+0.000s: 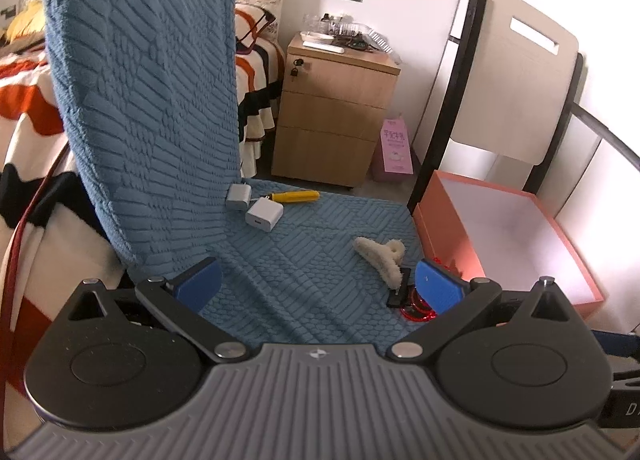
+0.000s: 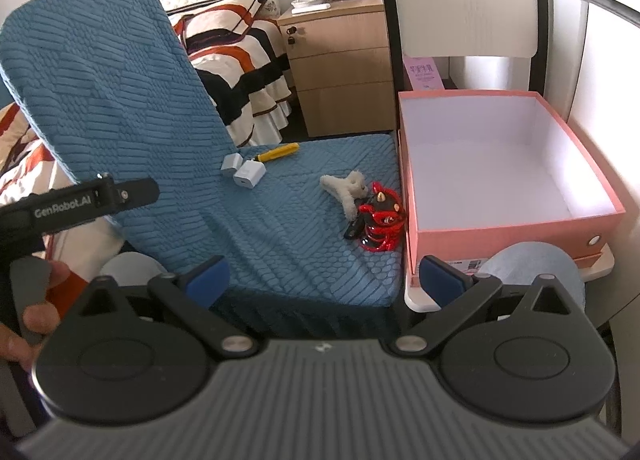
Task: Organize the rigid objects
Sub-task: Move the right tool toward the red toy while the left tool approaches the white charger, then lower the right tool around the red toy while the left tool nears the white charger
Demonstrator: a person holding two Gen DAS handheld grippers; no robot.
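Observation:
On the blue-covered chair seat [image 2: 304, 220] lie a grey charger [image 2: 231, 163], a white charger [image 2: 249, 175], a yellow-handled tool [image 2: 278, 152], a fluffy cream hair claw [image 2: 347, 189], a red and black figurine [image 2: 380, 222] and a small black item [image 2: 352, 231]. An open pink box [image 2: 496, 156] with a bare white inside stands right of the seat. My left gripper [image 1: 318, 286] is open and empty above the seat's front; the claw [image 1: 380, 258] lies just ahead of its right finger. My right gripper [image 2: 324, 280] is open and empty at the seat's front edge.
The chair's blue back [image 1: 140, 100] rises at the left. A bed with a striped blanket [image 2: 240, 60] and a wooden bedside cabinet [image 2: 340, 56] stand behind. A second chair [image 1: 516, 72] holds the box. My left gripper's body [image 2: 80, 204] shows at the left of the right wrist view.

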